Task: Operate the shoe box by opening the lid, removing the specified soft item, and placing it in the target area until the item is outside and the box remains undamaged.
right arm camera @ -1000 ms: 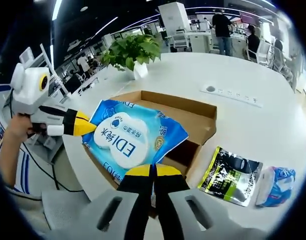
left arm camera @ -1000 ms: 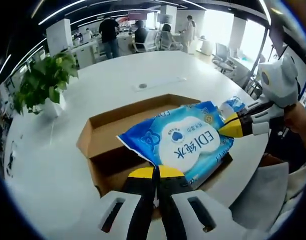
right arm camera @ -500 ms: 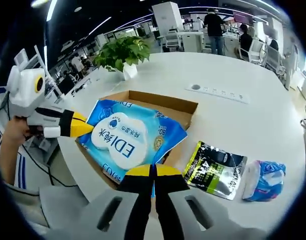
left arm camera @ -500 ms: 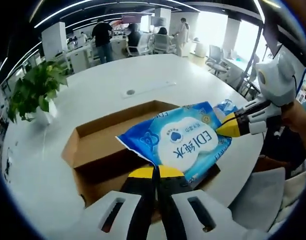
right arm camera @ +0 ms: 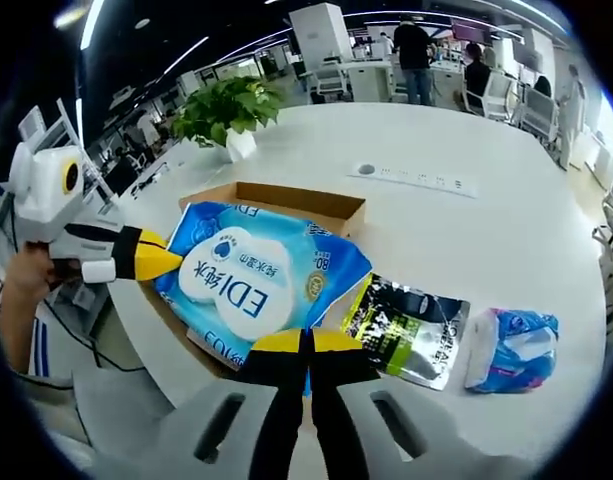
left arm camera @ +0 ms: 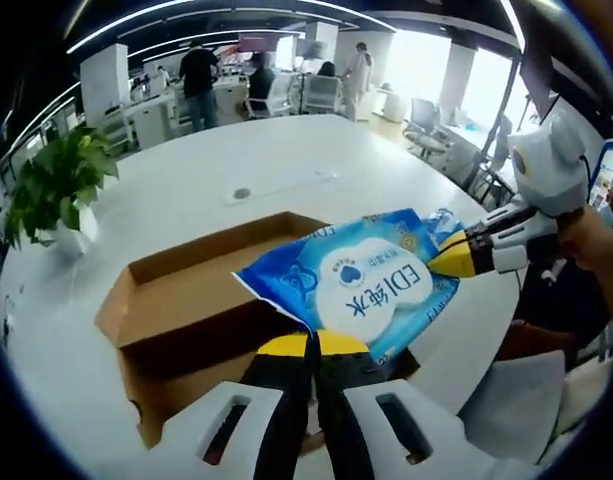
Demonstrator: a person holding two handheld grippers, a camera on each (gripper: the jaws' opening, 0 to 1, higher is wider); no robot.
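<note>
A blue soft pack with a white label (left arm camera: pixel 361 283) hangs in the air above the open brown shoe box (left arm camera: pixel 176 300). My left gripper (left arm camera: pixel 312 345) is shut on one edge of the pack. My right gripper (left arm camera: pixel 448 262) comes in from the right and is shut on the opposite edge. In the right gripper view the same blue pack (right arm camera: pixel 251 280) is stretched between my right gripper (right arm camera: pixel 308 343) at the bottom and my left gripper (right arm camera: pixel 166 265) at the left, over the shoe box (right arm camera: pixel 286 200).
A black and green packet (right arm camera: pixel 406 325) and a blue and white packet (right arm camera: pixel 511 350) lie on the white table (right arm camera: pixel 466 240) right of the box. A potted plant (right arm camera: pixel 221 110) stands at the table's far side, a socket strip (right arm camera: pixel 411 180) beyond the box. People stand far behind.
Both grippers have carried the blue pack sideways towards the two packets. The box now lies more to the left in both views. Both grips are unchanged.
</note>
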